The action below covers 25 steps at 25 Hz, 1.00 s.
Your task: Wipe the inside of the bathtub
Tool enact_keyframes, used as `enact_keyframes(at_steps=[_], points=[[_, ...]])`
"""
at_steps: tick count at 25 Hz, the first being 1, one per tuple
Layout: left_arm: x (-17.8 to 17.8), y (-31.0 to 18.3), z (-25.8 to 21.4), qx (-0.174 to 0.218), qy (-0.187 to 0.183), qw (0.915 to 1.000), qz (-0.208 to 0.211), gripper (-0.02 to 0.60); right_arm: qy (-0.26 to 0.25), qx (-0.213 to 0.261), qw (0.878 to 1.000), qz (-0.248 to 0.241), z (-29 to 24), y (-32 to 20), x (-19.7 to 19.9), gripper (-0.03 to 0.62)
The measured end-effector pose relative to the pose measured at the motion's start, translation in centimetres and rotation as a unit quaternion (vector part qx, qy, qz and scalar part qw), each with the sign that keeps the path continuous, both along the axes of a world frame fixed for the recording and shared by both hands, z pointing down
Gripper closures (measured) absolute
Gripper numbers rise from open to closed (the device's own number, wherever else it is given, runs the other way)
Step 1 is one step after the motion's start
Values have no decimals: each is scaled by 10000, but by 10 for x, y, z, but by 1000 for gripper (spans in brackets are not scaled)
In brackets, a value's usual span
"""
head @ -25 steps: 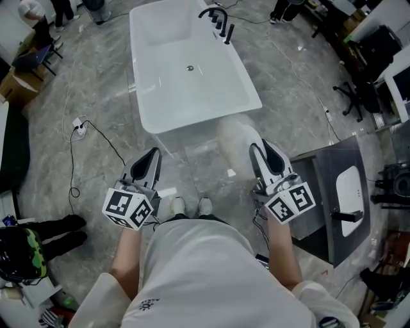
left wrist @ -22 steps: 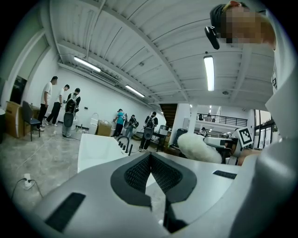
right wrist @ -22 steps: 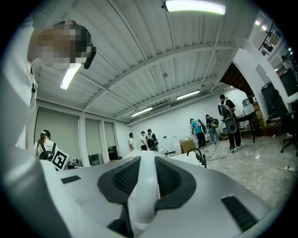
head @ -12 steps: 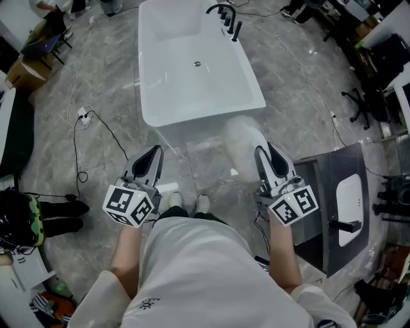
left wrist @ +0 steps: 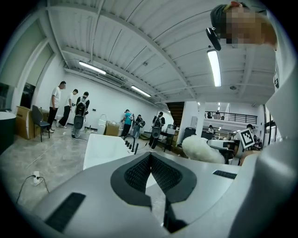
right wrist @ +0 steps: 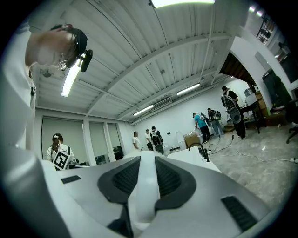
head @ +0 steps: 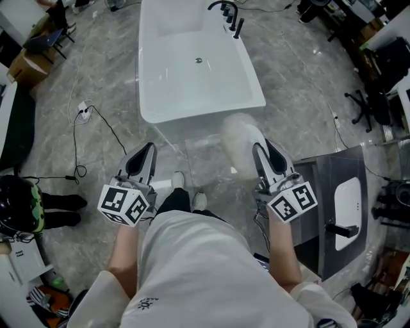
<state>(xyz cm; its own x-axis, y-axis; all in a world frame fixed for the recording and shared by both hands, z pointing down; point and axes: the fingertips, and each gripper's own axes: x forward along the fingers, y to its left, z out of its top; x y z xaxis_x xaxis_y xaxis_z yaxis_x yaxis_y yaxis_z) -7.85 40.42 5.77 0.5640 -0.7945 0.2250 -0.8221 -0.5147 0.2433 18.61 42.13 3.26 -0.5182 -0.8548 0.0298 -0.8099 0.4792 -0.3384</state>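
The white bathtub (head: 192, 83) stands on the floor ahead of me, with a black faucet (head: 227, 16) at its far right rim. My right gripper (head: 264, 150) is shut on the white handle (right wrist: 144, 186) of a fluffy white duster (head: 240, 136), whose head points at the tub's near right corner. My left gripper (head: 147, 150) hangs left of it with its jaws shut and nothing between them. In the left gripper view the tub (left wrist: 104, 148) and the duster (left wrist: 201, 149) lie beyond my left gripper (left wrist: 150, 155). In the right gripper view, the tub (right wrist: 186, 155) shows past my right gripper (right wrist: 146, 160).
A power strip with a black cable (head: 82, 109) lies on the grey marble floor left of the tub. A grey vanity with a white basin (head: 339, 198) stands to my right, an office chair (head: 362, 102) beyond it. Several people (left wrist: 79, 111) stand far behind the tub.
I have stepped forward: one foot is ahead of the other and the tub sits a little closer. Both grippers keep the same pose, the duster still in the right one.
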Motion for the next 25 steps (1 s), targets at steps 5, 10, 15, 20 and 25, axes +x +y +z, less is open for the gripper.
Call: enact_keyframes(at_steps=[5,10,15,20,25], points=[[5,-15,-2,32,-37,10000,42,571,-12,6,10000,-24,0,-13,-3,494],[13,-39,3,47,-49,9999,115,571,30,-30,10000,-59,7,-34,-10,494],[20,-73,13,68,-132,9997,193,571,106,-90,9999,-67,15,-63,-22,496],[19,-113,20,40,-229,9994,252,571,109,-196,9997,-18,22,-98,-33,494],[21,-156,27,7,-237,9987,444,571,168,-260,9995,20,24,-132,-41,494]])
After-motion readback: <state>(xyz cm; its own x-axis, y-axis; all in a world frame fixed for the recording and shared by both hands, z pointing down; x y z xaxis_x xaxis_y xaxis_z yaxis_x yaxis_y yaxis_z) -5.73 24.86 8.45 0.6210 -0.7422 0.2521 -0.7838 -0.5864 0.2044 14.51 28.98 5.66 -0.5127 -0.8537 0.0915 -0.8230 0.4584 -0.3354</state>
